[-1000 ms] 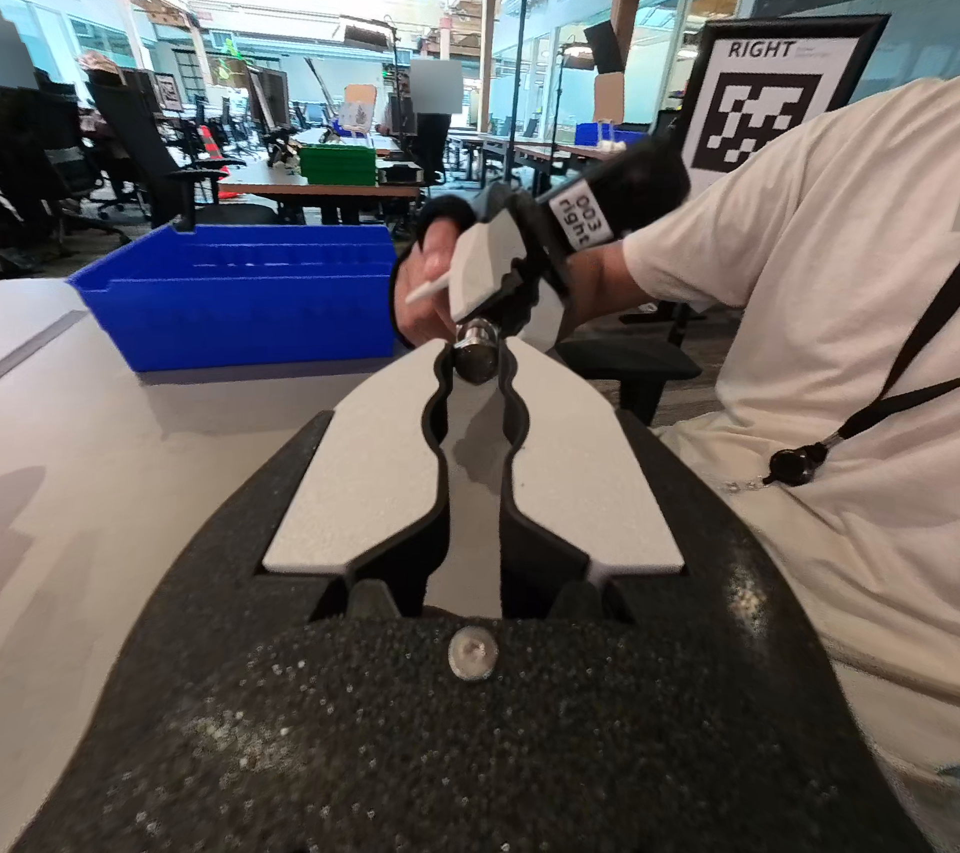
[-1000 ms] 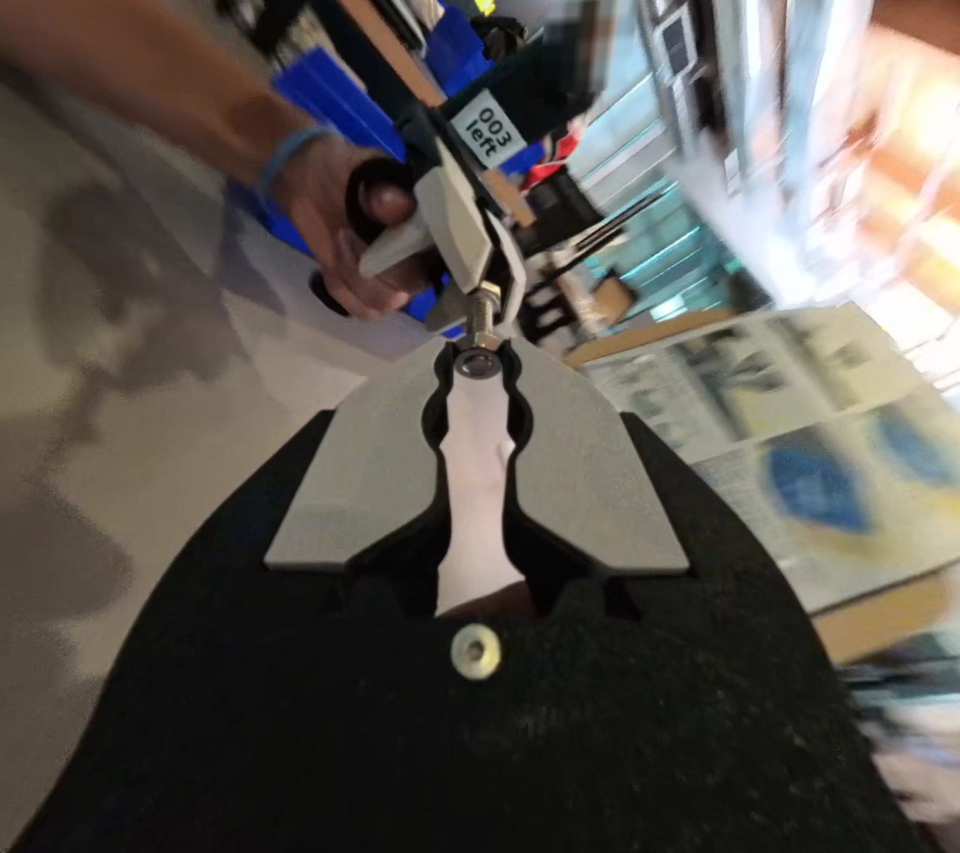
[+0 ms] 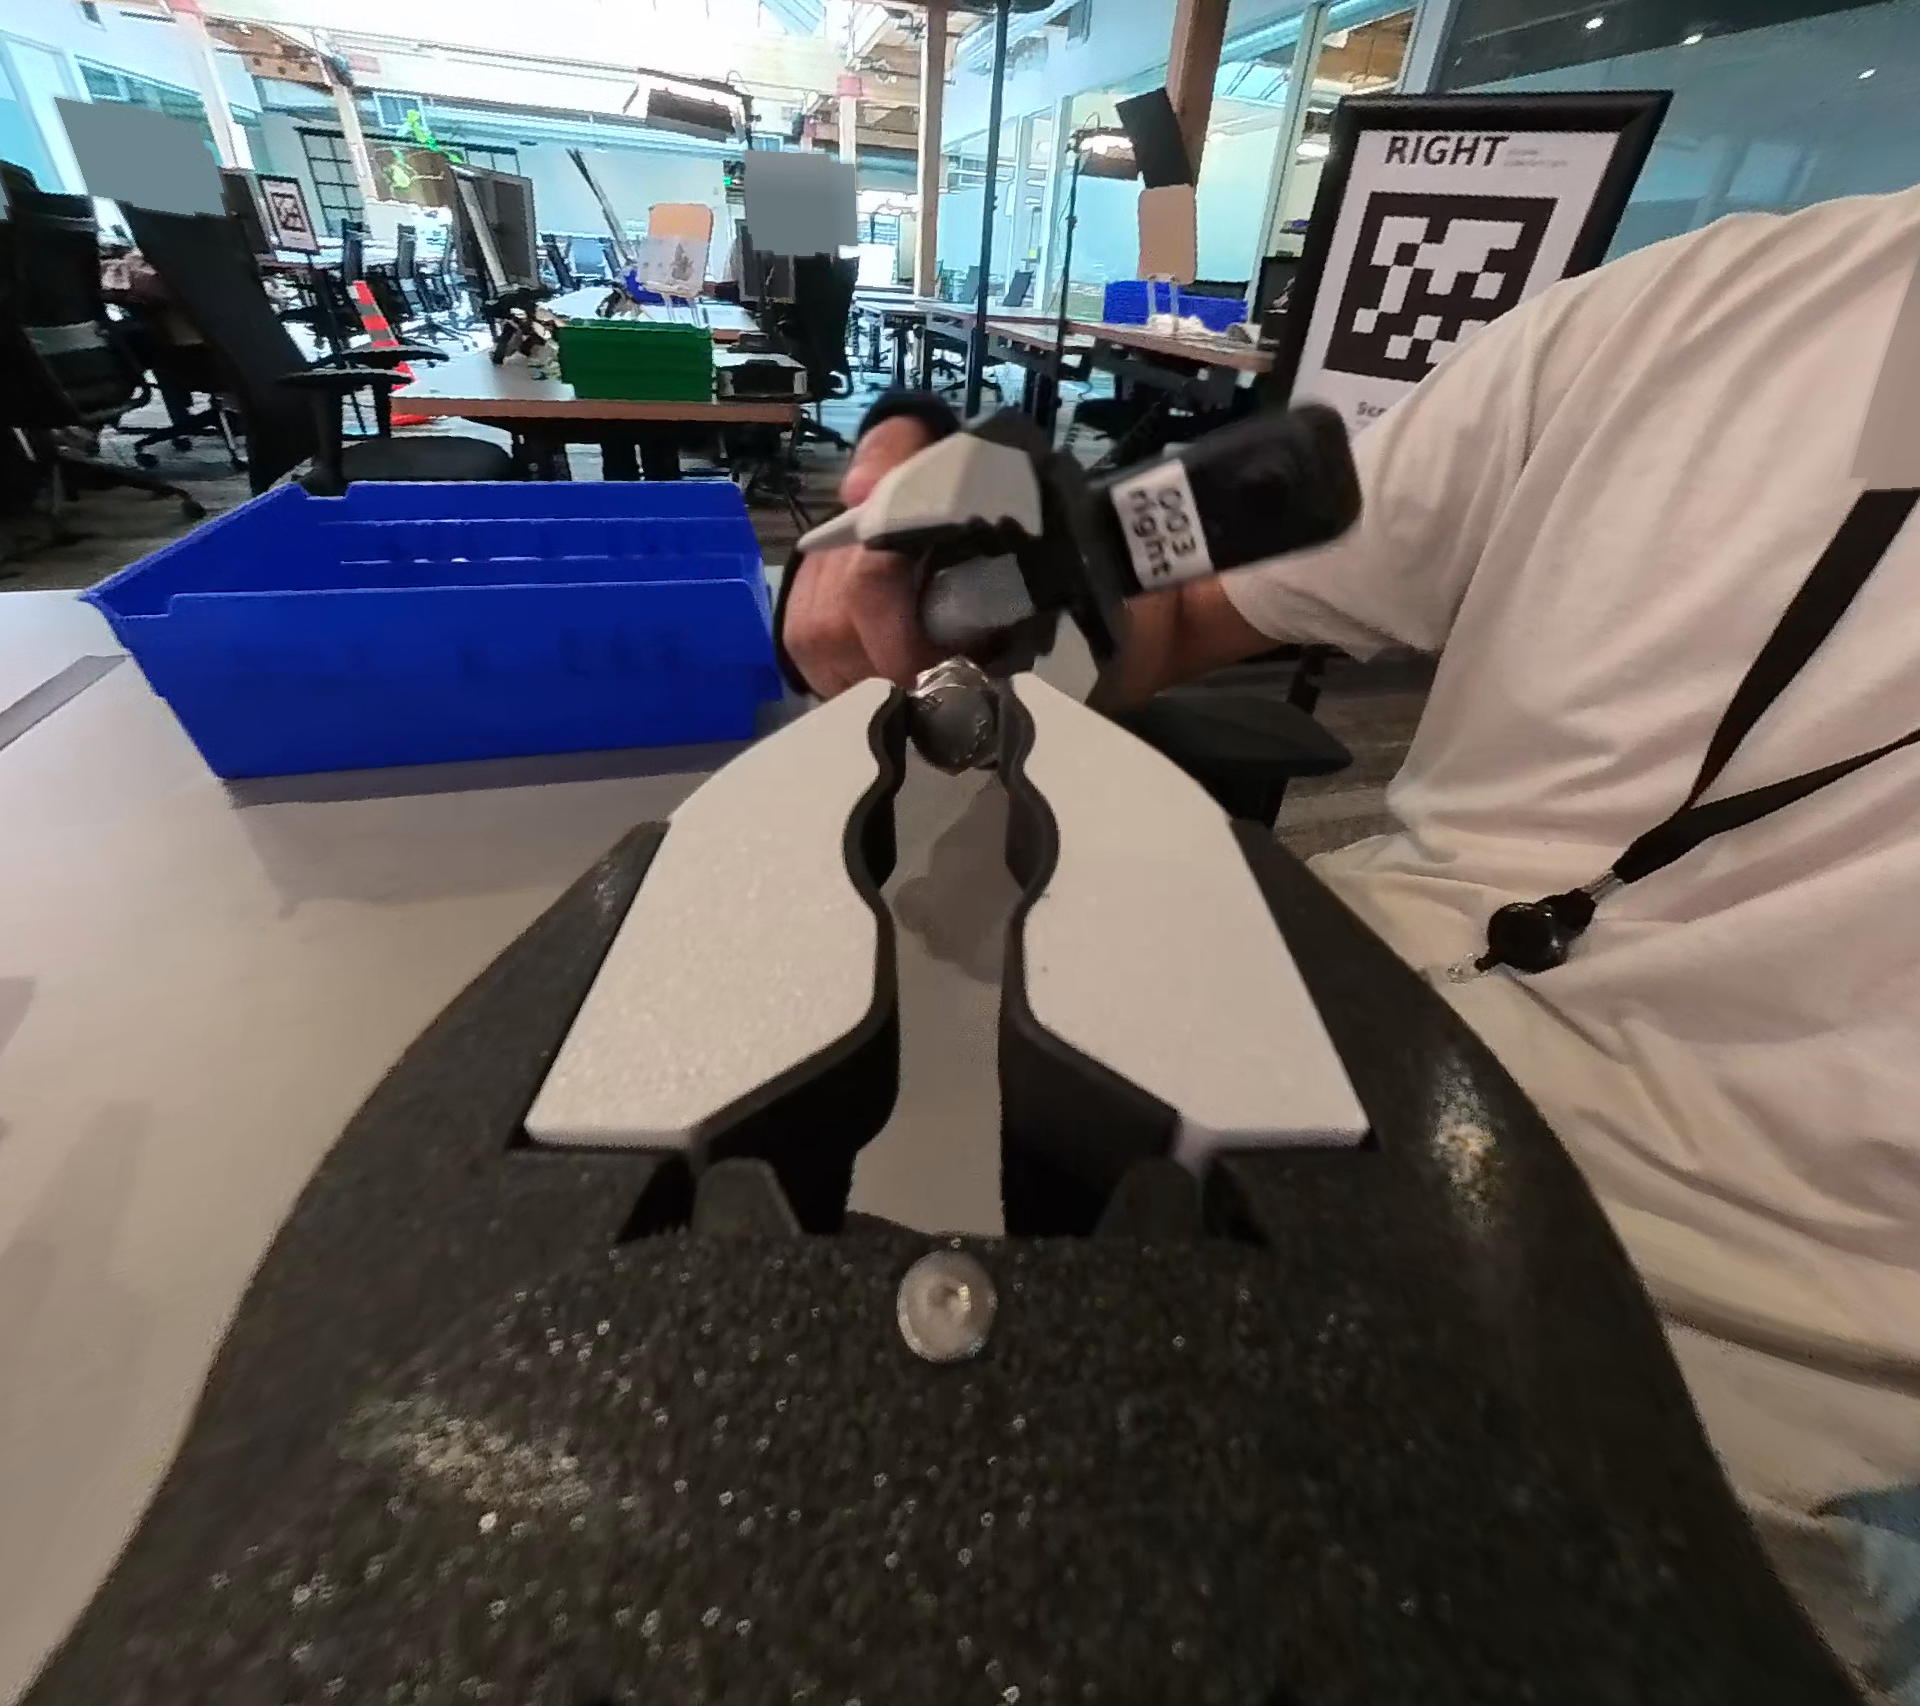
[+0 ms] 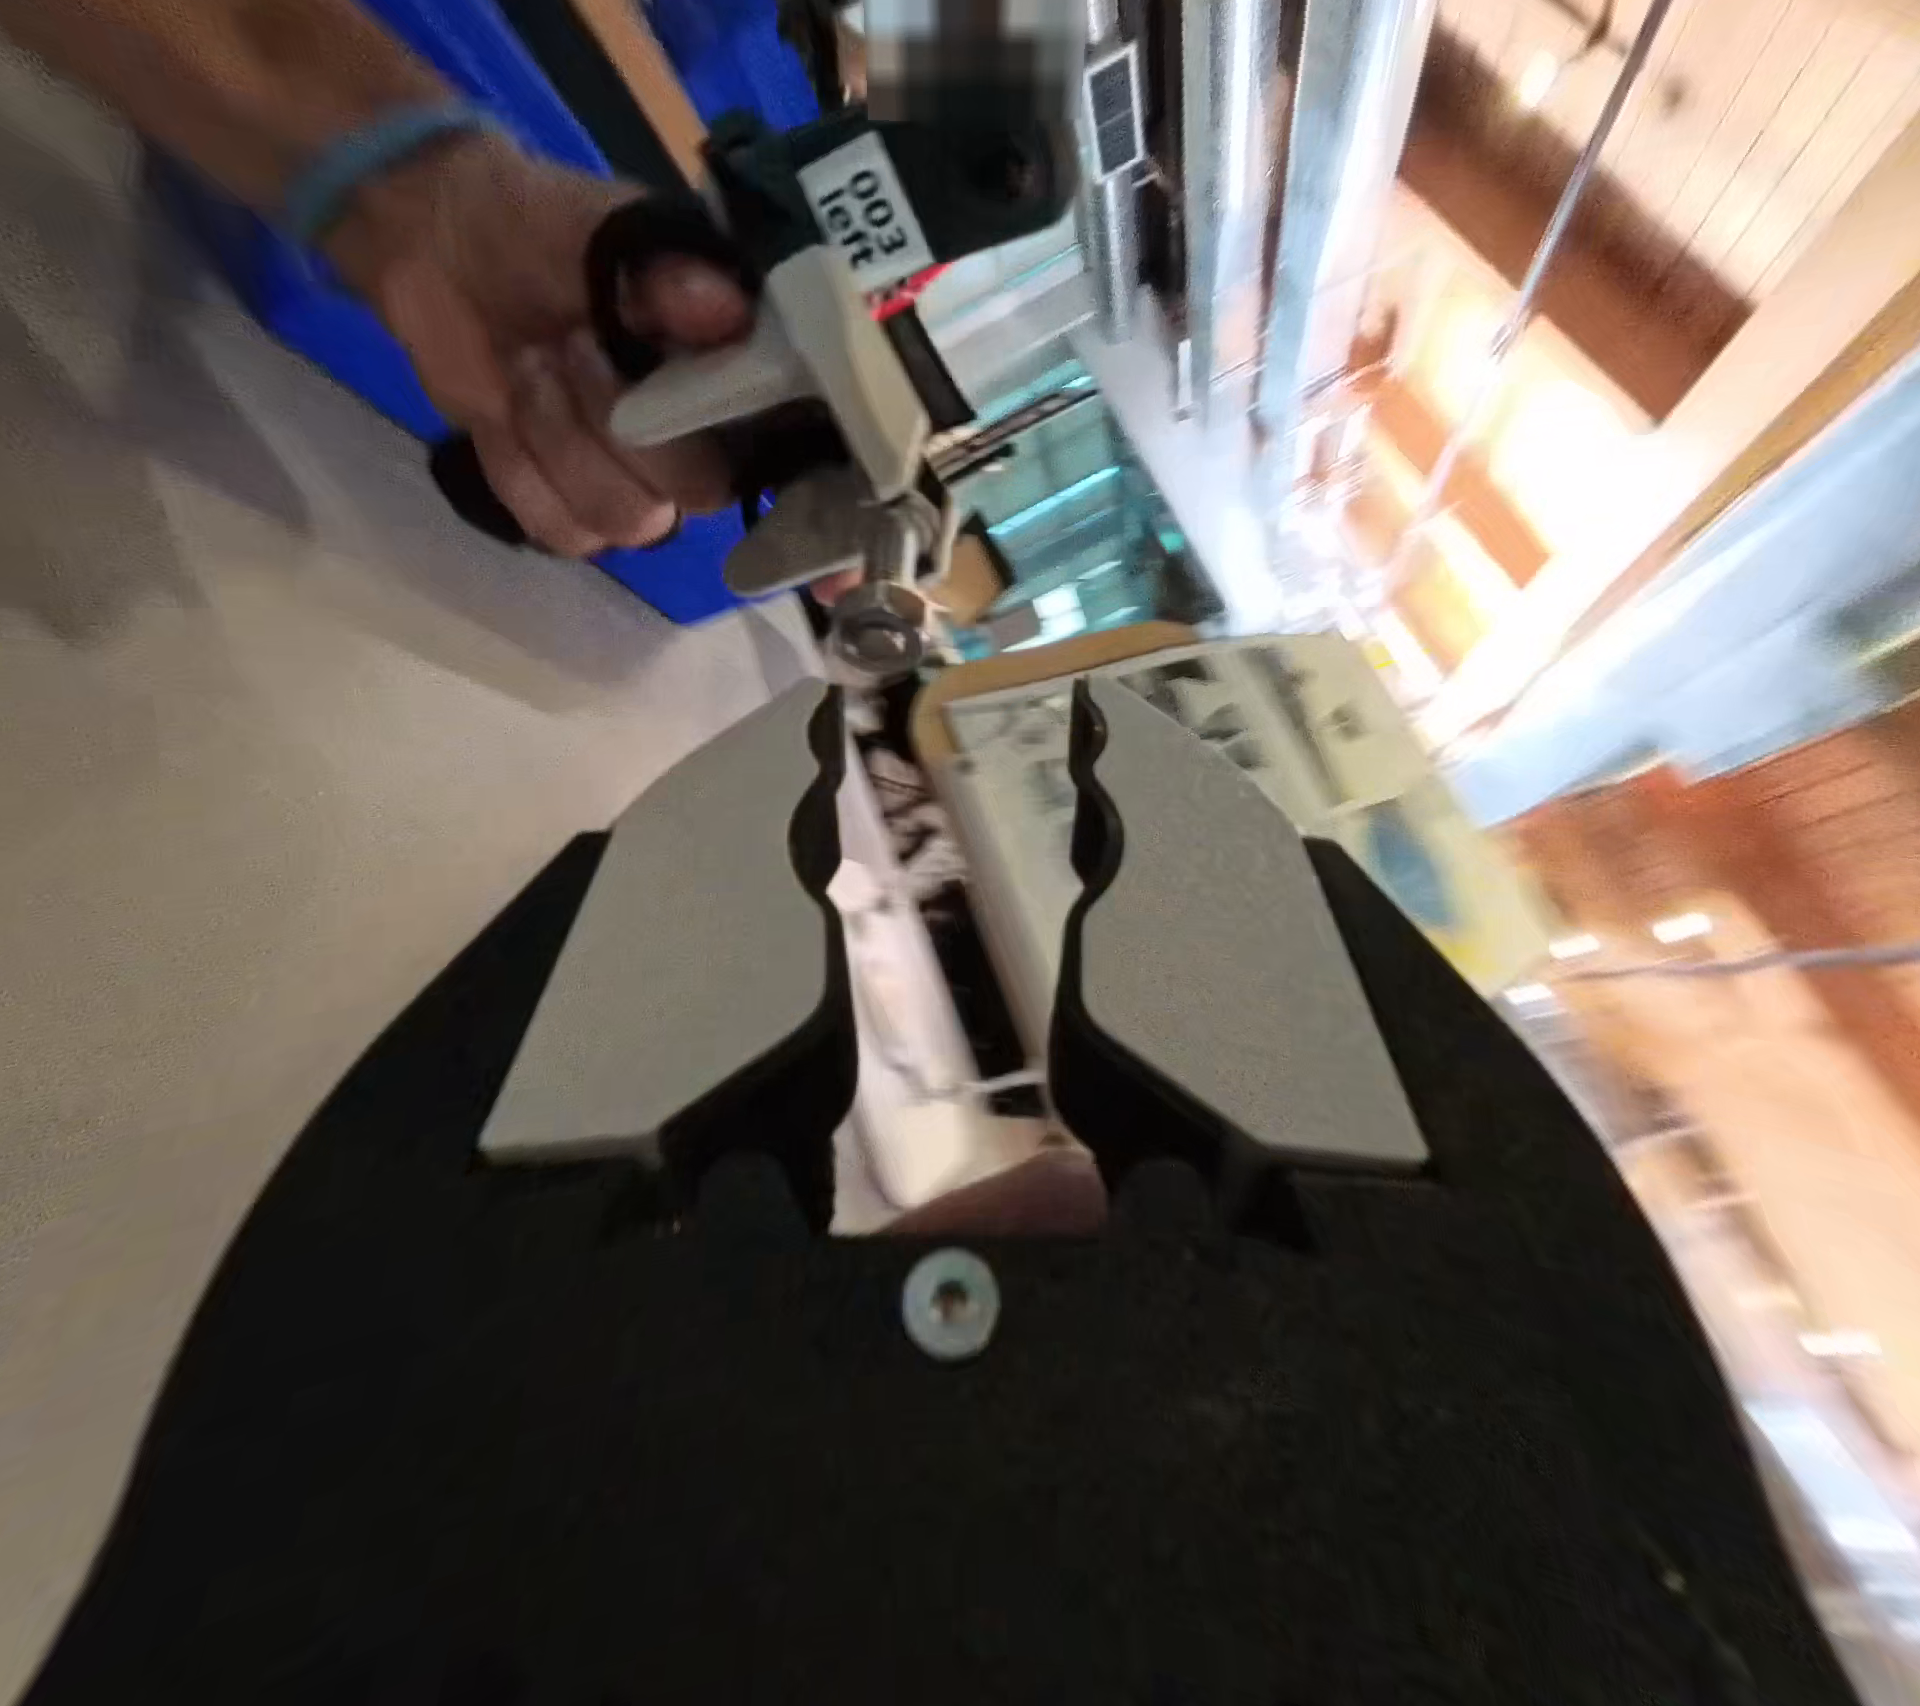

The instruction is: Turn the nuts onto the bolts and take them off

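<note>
At the left of the left wrist view a blue bin [image 3: 447, 617] sits on the white table [image 3: 208, 929], well behind the left gripper [image 3: 951, 726]. That gripper is clenched on the bolt [image 3: 948, 726], whose rounded metal head sits pinched right at the tips of its two grey fingers [image 3: 769, 908], above the table surface. Just beyond the bolt, and a little to the right, the right gripper [image 3: 940, 576] is held in a hand [image 3: 842, 607], close to the bolt but not gripping it. In the right wrist view, which is tilted and blurred, the left gripper [image 4: 894, 534] shows at upper left, grasping the threaded bolt [image 4: 894, 544], with the nut [image 4: 878, 633] on the bolt's near end. The nut lies just ahead of the right gripper's [image 4: 951, 695] own fingertips, toward the left one, and apart from both. That gripper is released, its fingers spread with a clear gap between them and nothing held.
</note>
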